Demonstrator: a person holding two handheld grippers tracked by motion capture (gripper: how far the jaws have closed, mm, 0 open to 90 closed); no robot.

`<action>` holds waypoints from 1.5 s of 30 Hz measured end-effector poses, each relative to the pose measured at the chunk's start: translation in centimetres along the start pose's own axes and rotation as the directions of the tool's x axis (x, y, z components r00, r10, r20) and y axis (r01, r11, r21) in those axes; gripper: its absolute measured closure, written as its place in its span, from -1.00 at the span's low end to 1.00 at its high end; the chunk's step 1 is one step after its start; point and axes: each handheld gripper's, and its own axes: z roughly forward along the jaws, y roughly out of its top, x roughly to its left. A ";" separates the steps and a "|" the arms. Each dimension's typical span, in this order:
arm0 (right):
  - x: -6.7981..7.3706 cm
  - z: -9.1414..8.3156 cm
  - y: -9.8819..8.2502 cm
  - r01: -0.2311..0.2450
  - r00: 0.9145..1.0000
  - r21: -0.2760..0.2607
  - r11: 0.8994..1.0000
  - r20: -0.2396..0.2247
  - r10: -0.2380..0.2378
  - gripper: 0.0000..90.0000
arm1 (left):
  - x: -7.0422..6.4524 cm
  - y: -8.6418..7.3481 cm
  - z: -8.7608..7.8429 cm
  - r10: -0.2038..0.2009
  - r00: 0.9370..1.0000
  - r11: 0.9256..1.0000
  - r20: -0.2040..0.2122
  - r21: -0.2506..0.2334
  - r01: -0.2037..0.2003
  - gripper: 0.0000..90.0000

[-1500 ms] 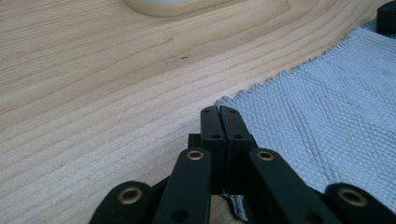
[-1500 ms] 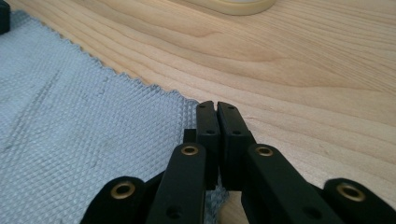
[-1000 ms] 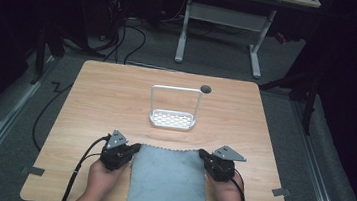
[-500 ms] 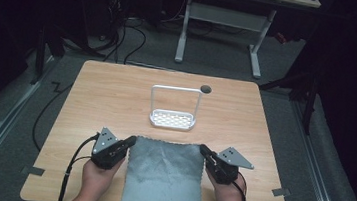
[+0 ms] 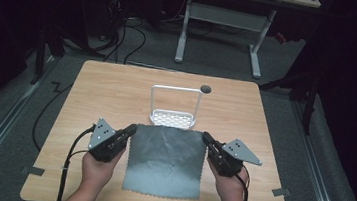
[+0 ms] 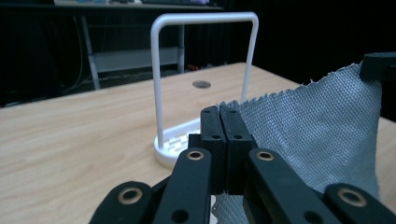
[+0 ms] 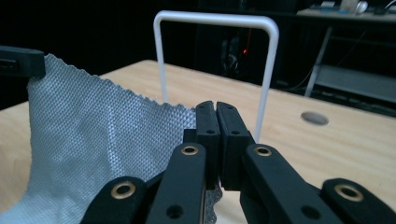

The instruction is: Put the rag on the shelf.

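Grey woven cloth (image 5: 166, 160), pinked edges, far edge lifted off counter (image 5: 96, 97). My left tool (image 5: 133, 127) and right tool (image 5: 206, 136) each clamped on a far corner.

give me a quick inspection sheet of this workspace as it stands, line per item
surface: light wood table, round hole near its far edge, tape tabs at both near corners
job's things: grey cloth with far edge lifted, near part lying on the table; white wire rack upright just beyond it
clutter: nothing seen
grippers: left tongs shut on the cloth's far left corner; right tongs shut on its far right corner
cables: black cable trails from the left tongs toward the near edge; more cables on the floor behind
surroundings: dark room, white desk frame behind the table, grey floor
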 end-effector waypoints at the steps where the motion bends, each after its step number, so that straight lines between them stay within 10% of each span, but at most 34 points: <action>1: -0.1 0.0 0.3 -0.004 1.000 -0.006 1.000 0.000 0.004 0.98 | 0.1 0.3 0.1 0.002 1.000 1.000 -0.001 -0.003 -0.002 1.00; 28: -2.1 -0.3 7.0 0.025 0.999 -0.164 0.986 0.042 -0.019 0.98 | 1.2 6.9 1.3 0.068 0.997 0.989 -0.040 -0.130 -0.073 1.00; 45: -5.2 5.6 9.1 -0.007 0.998 -0.122 0.992 0.065 0.015 0.99 | 5.5 9.3 7.6 0.108 0.988 0.991 -0.113 -0.071 -0.116 1.00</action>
